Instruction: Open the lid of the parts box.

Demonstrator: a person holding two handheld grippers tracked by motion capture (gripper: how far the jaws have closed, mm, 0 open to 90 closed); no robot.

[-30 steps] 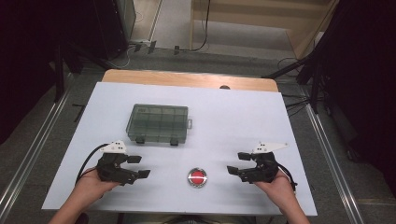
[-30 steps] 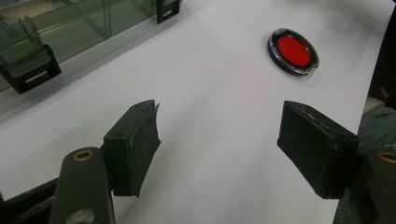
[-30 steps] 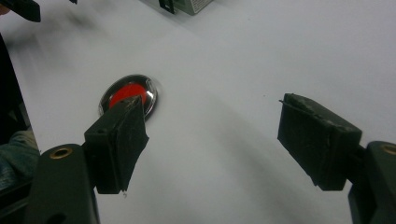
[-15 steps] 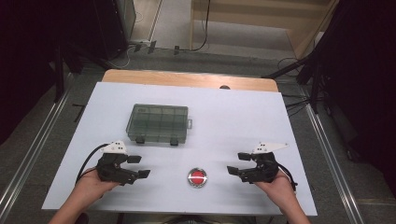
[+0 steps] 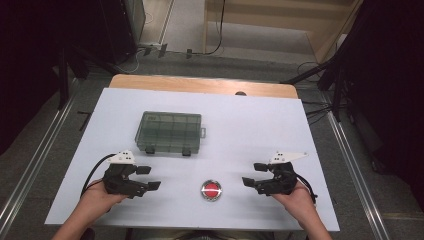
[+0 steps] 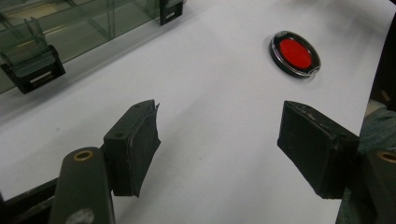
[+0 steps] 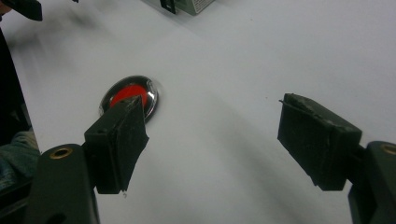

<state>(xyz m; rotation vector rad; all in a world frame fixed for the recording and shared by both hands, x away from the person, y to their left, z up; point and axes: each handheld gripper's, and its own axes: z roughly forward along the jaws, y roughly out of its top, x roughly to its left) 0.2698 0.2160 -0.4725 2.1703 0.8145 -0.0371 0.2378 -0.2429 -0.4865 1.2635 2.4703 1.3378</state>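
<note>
One clear compartment box [image 5: 170,132], one red round disc [image 5: 211,189], two grippers, one white table [image 5: 260,130]

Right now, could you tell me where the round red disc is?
In the high view the round red disc lies on the white table near its front edge, between the two hand-held grippers, apart from both.

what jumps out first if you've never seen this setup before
The red round disc with its shiny rim pops out at the near edge of the white table, midway between the two grippers. The left gripper and the right gripper rest either side of it, jaws wide open and pointing inward. Farther back, left of centre, sits a closed smoky clear compartment box.
</note>
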